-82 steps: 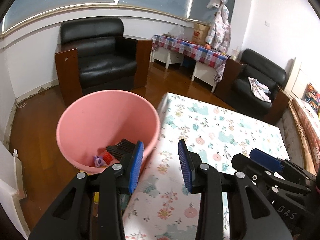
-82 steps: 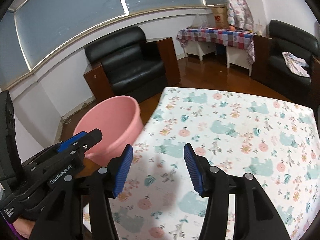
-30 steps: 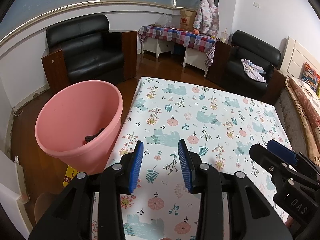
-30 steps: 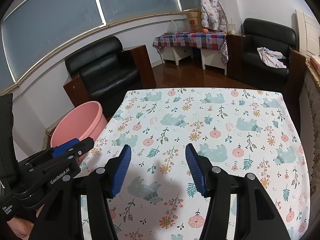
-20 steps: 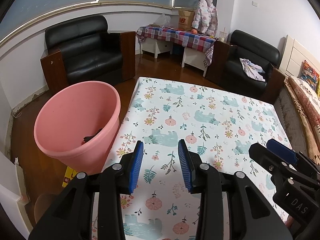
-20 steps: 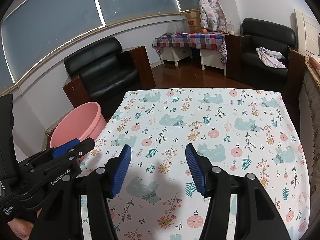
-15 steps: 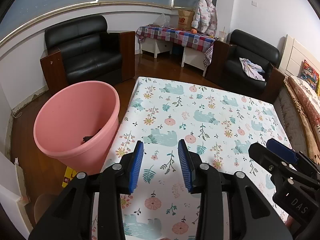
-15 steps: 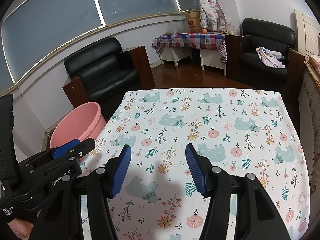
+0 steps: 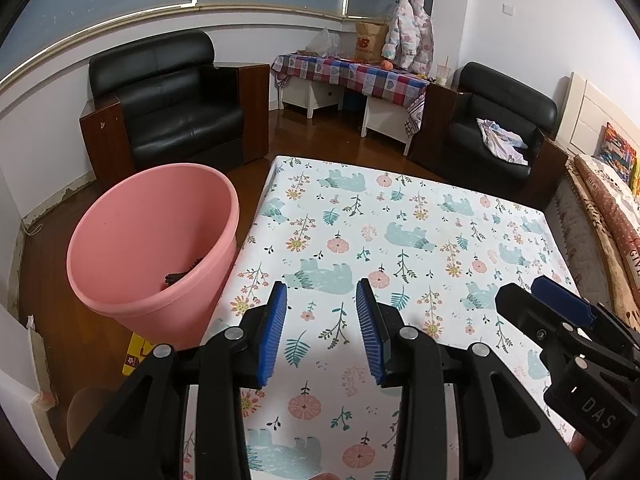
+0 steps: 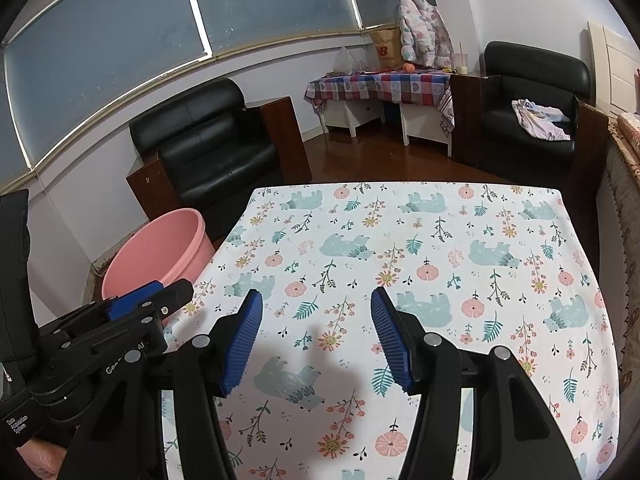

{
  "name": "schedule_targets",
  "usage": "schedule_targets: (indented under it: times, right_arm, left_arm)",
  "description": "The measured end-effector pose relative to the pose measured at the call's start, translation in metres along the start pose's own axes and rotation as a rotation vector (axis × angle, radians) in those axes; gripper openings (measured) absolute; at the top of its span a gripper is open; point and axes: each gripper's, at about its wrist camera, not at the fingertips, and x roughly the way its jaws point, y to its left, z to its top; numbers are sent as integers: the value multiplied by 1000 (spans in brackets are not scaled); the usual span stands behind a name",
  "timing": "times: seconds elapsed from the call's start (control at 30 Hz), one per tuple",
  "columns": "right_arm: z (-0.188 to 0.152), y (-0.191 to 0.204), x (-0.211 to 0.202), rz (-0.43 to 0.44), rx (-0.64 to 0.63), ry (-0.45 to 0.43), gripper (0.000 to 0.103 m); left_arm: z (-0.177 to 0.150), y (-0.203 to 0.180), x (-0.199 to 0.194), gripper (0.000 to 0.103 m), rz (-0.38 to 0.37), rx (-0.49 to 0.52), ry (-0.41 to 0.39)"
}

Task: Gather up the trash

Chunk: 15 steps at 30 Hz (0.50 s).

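A pink bin (image 9: 152, 240) stands on the floor at the left edge of the table (image 9: 400, 240), with a dark piece of trash (image 9: 178, 277) low inside it. The same pink bin (image 10: 158, 248) shows at the left of the right wrist view. My left gripper (image 9: 322, 300) hangs open over the near part of the floral tablecloth, nothing between its blue pads. My right gripper (image 10: 316, 304) is open too, over the cloth (image 10: 440, 260), and empty. Each gripper appears at the edge of the other's view. No loose trash shows on the tablecloth.
A black armchair (image 9: 172, 108) stands behind the bin, another black armchair (image 9: 500, 120) at the far right with a cloth on it. A checked side table (image 9: 352, 76) stands against the back wall. A yellow item (image 9: 136, 354) lies on the wooden floor by the bin.
Since 2.7 s ago both grippers have pulled back from the bin, and the whole tablecloth has come into view. Over the last second nothing has visibly moved.
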Motion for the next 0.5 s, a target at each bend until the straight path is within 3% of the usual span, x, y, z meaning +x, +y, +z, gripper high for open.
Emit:
schedule_targets:
  times: [0.5]
  right_arm:
    - [-1,6,-9,7,-9,-37,56]
  left_arm:
    - [-1,1,-10,36,1,2,-31]
